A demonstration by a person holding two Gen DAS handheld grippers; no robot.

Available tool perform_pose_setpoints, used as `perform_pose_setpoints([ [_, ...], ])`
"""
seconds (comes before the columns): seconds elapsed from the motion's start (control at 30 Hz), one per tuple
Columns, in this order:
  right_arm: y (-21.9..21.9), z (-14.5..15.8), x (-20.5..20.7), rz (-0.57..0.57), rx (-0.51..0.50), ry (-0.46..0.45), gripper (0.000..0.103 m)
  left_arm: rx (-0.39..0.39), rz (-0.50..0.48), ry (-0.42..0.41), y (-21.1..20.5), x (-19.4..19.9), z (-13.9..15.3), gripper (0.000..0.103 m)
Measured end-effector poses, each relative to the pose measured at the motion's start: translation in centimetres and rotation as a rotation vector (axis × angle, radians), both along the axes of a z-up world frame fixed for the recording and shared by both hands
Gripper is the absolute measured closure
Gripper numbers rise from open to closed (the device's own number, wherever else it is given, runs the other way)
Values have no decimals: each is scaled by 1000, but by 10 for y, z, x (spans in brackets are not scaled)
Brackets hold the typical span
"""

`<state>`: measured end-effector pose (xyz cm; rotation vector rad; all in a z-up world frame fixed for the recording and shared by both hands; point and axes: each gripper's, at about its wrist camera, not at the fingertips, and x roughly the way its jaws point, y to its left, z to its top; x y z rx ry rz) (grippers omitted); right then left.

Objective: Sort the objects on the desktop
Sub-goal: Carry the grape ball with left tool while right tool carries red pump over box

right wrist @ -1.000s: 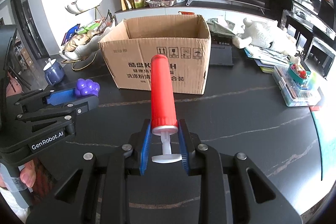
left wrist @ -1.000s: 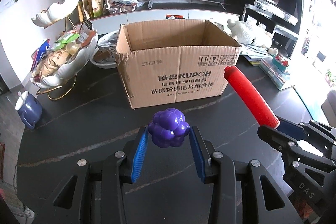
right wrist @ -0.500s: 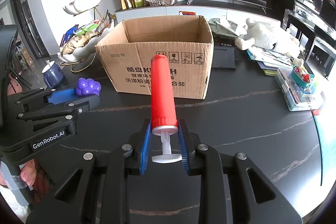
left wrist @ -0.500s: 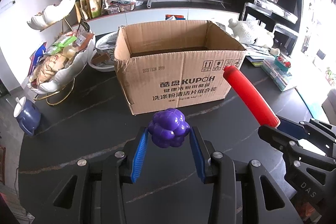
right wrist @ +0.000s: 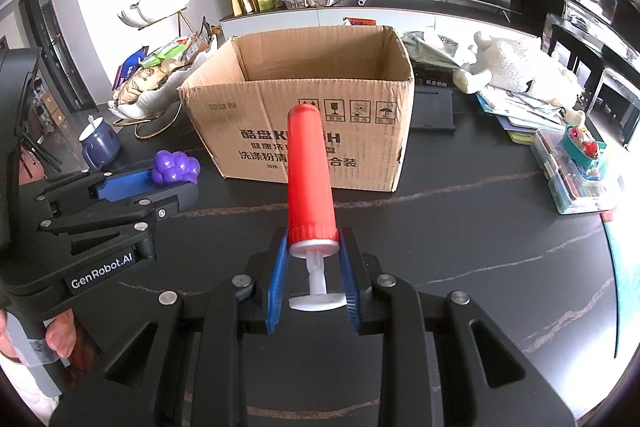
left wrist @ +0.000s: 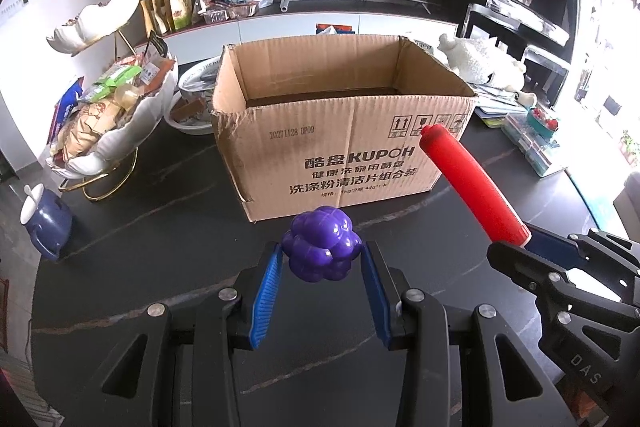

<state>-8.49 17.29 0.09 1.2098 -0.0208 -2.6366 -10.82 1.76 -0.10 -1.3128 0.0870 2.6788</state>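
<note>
My left gripper [left wrist: 322, 257] is shut on a purple toy grape bunch [left wrist: 320, 243], held above the dark table short of the open cardboard box [left wrist: 340, 131]. From the right wrist view the same grape bunch [right wrist: 176, 167] shows at the left, in the left gripper's blue pads. My right gripper [right wrist: 314, 247] is shut on the white-plunger end of a red tube-shaped pump [right wrist: 310, 171], which points up and forward toward the cardboard box [right wrist: 304, 115]. In the left wrist view the red pump [left wrist: 472, 183] slants in from the right. The box interior looks empty where visible.
A white shell-shaped snack stand [left wrist: 116, 115] and a blue mug [left wrist: 46, 223] sit at the left. A white plush toy [right wrist: 516, 67], papers and a clear plastic case [right wrist: 576, 175] lie at the right. The dark marbled table [right wrist: 460, 227] is bare before the box.
Both views have tipped and drawn a little closer to the box, so its inside shows more. Both grips are unchanged.
</note>
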Motion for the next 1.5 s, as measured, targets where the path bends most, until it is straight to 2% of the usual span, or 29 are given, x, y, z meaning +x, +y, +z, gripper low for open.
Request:
perform_pose_setpoints([
  [0.57, -2, -3, -7, 3, 10, -13, 80, 10, 2, -6, -2, -4, -1, 66],
  [1.5, -5, 49, -45, 50, 63, 35, 80, -15, -61, 69, 7, -48, 60, 66],
])
